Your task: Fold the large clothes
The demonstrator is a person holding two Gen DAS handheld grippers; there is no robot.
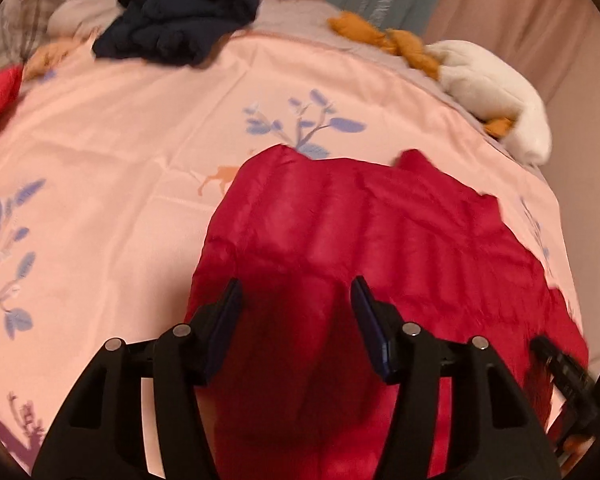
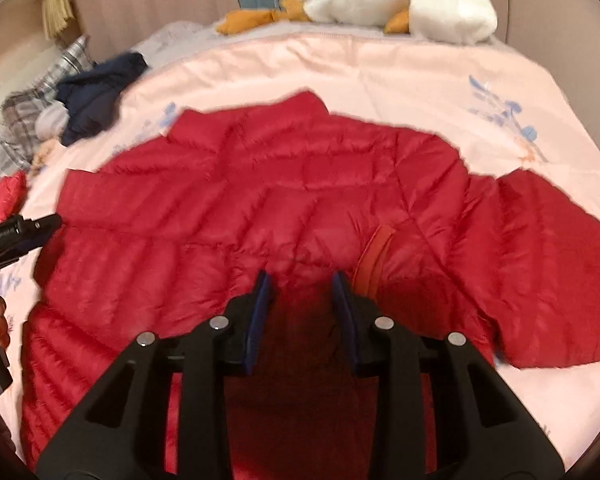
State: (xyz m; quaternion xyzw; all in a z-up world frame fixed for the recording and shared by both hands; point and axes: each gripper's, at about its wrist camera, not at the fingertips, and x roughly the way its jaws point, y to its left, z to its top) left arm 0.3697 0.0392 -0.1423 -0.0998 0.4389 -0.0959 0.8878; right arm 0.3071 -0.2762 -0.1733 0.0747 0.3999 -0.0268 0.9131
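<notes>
- The red puffer jacket (image 2: 260, 208) lies spread on the pink bedsheet (image 1: 112, 152) (a navy garment (image 1: 180, 20) sits well apart).
- Left gripper (image 1: 296, 292): spread above the jacket, gripping nothing.
- Right gripper (image 2: 302, 280): narrower, seemingly pinching jacket fabric; blur obscures contact.

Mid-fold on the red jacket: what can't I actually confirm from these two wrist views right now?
- Left gripper: red jacket fills the gap in the left wrist view; pad contact lies behind the fingers.
- Right gripper: the same in the right wrist view, in shadow.
- Jacket's near hem: behind the gripper bodies in both views.
- Dark clothes pile: blurred, type unclear.
- Plush toy: blurred.
</notes>
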